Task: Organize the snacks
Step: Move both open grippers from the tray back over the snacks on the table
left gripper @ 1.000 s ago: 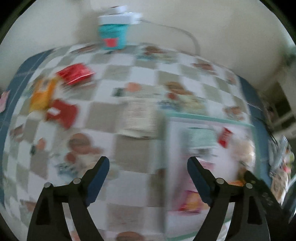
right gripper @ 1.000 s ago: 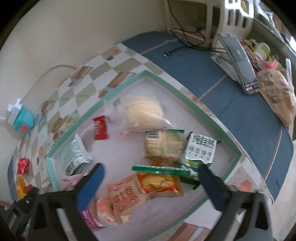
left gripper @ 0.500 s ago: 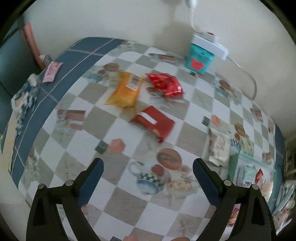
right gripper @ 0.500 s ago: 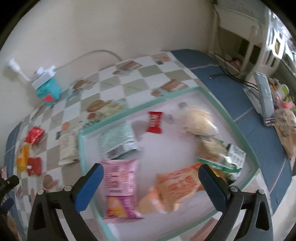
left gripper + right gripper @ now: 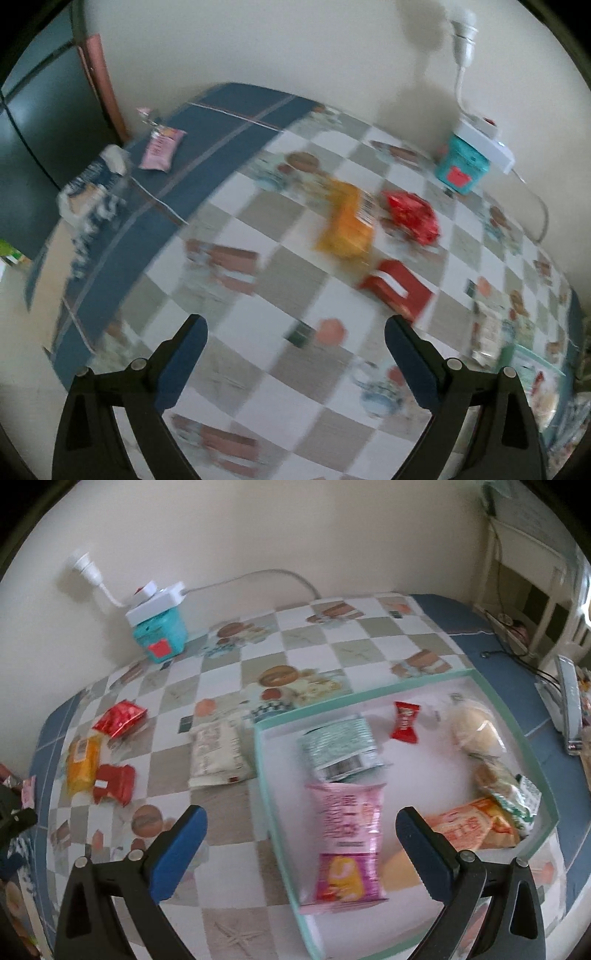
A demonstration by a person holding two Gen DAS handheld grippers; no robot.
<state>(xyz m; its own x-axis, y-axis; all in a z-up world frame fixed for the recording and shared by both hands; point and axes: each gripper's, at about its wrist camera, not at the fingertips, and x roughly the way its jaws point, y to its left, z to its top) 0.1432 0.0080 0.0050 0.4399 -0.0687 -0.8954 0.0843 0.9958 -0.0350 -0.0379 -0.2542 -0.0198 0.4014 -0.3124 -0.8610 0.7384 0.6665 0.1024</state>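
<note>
A shallow white tray with a teal rim [image 5: 439,681] lies on the checked tablecloth and holds several snack packs, among them a pink bag [image 5: 345,834], a silver-green pack [image 5: 341,747] and a small red candy [image 5: 405,722]. Loose on the cloth left of it are a white pack [image 5: 216,751], a red foil pack [image 5: 120,718] [image 5: 413,218], an orange pack [image 5: 82,762] [image 5: 347,223] and a flat red pack [image 5: 112,782] [image 5: 397,293]. My right gripper [image 5: 301,853] is open and empty above the tray's left rim. My left gripper [image 5: 295,363] is open and empty, hovering above the cloth short of the loose packs.
A teal box with a white power strip on top [image 5: 160,627] [image 5: 467,166] stands by the wall. A pink sachet [image 5: 160,149] and a blue-white bag [image 5: 90,195] lie on the blue cloth border at the left. A stapler-like device [image 5: 570,705] lies right of the tray.
Both grippers have swung to the left. The left view now faces the table's left corner with the loose packs to the right; the right view now takes in the loose packs besides the tray. Both stay open.
</note>
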